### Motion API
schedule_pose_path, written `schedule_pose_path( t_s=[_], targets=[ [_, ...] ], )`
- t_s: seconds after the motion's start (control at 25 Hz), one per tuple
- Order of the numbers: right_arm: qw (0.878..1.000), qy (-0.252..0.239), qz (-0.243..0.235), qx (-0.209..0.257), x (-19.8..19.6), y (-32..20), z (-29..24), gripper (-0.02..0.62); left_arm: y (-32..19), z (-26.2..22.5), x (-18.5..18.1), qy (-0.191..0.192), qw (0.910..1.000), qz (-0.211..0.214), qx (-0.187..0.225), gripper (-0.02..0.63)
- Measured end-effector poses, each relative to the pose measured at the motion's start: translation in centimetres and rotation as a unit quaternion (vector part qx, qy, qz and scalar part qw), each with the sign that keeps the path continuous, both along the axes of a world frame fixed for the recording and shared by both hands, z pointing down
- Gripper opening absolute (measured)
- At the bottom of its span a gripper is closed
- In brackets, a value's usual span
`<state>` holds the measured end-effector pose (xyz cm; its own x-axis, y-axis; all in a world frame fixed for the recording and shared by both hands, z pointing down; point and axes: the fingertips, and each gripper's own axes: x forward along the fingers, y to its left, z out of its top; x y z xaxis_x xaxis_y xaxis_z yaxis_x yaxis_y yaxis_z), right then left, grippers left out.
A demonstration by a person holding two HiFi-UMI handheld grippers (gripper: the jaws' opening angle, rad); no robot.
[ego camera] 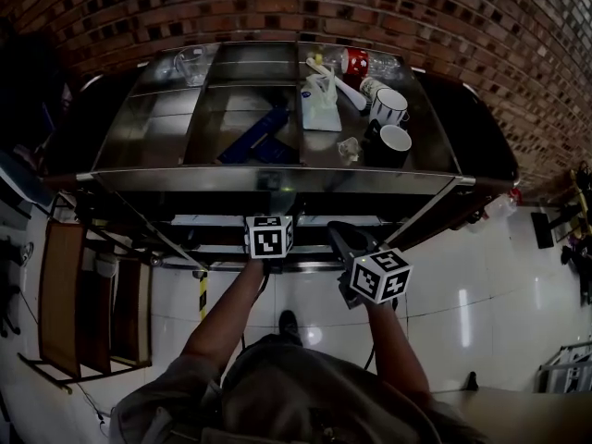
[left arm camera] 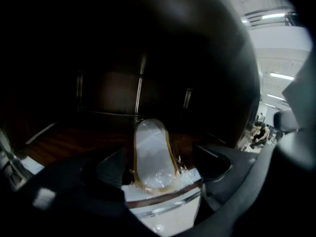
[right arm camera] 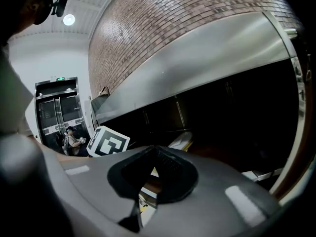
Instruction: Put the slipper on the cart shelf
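- Slipper (left arm camera: pixel 152 157): in the left gripper view it is pale, wrapped in clear film with a yellow-brown edge. It lies flat on the dark wooden lower shelf (left arm camera: pixel 74 142) of the cart, with its near end at the front edge of the shelf.
- The left gripper (left arm camera: pixel 160 164) has its jaws spread, one on each side of the slipper, and they do not pinch it.
- In the right gripper view, the right gripper (right arm camera: pixel 150 154) has its jaws pressed together at the tips, with nothing between them. Beyond them the slipper (right arm camera: pixel 180 139) rests on the lower shelf, under the steel top shelf (right arm camera: pixel 197 68). The marker cube (right arm camera: pixel 107 142) of the left gripper is near it.
- In the head view, both grippers reach below the front rim of the cart (ego camera: pixel 277 181). Two mugs (ego camera: pixel 389 105) stand on the top shelf, and the brick wall (ego camera: pixel 277 7) is behind.
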<state>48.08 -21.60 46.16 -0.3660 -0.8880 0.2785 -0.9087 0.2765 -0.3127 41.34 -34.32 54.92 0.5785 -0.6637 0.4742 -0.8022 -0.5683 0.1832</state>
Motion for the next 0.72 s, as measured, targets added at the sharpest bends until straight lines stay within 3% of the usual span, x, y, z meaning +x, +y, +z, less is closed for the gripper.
schedule_pose_path(
  t_s=[0.12, 0.28, 0.52, 0.72],
  targets=[
    [1.0, -0.001, 0.002, 0.011, -0.7, 0.5, -0.9, -0.002, 2.2, -2.1, -1.5, -0.004, 0.9999, 0.012, 0.006, 0.253],
    [0.999, -0.005, 0.012, 0.033, -1.4, 1.2, -2.3, -0.002, 5.1, -5.0, -3.2, 0.007, 0.9992, 0.028, 0.028, 0.112],
    [0.998, -0.007, 0.022, 0.063, -2.7, 2.5, -4.4, -0.002, 8.5, -8.5, -5.4, 0.03, 0.997, 0.053, 0.048, 0.008],
    [0.997, -0.003, 0.018, 0.077, -4.4, 3.9, -5.5, -0.002, 10.9, -10.0, -7.0, 0.025, 0.9955, 0.068, 0.062, 0.008]
  ],
)
